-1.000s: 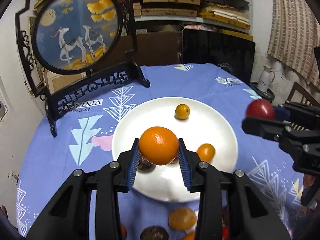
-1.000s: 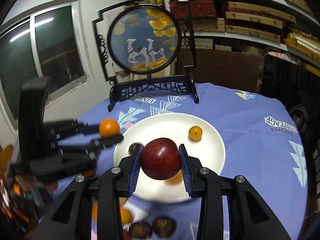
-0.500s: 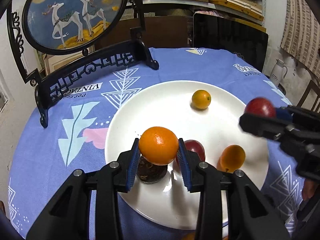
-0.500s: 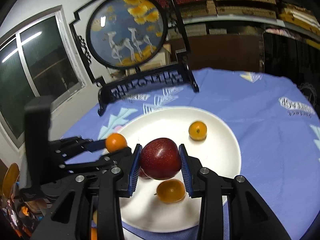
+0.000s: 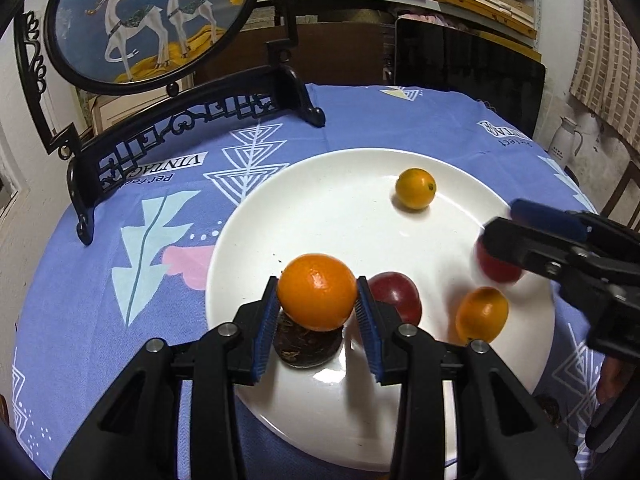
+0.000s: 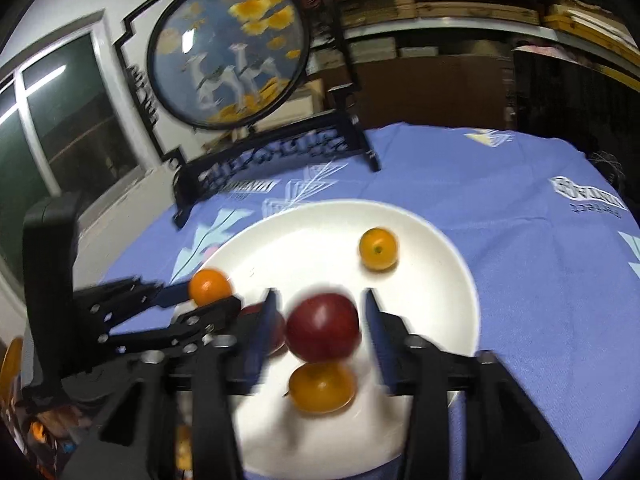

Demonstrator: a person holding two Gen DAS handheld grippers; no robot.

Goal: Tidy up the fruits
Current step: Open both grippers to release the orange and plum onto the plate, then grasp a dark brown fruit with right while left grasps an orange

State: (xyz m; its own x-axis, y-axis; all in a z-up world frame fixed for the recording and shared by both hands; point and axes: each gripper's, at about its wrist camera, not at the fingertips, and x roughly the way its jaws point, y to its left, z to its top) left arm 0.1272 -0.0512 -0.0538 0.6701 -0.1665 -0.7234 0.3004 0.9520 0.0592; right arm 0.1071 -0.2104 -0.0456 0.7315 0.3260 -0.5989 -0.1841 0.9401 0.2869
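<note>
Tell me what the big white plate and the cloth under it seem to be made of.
Plate: probably glazed ceramic or porcelain; smooth, glossy white, with bright reflections and soft fruit shadows. Cloth: woven fabric, likely cotton; matte blue with printed patterns and lettering, and visible weave and creases.

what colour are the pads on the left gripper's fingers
Blue, ribbed pads on black fingers, pressed against the orange. Clearest in the left wrist view.
</note>
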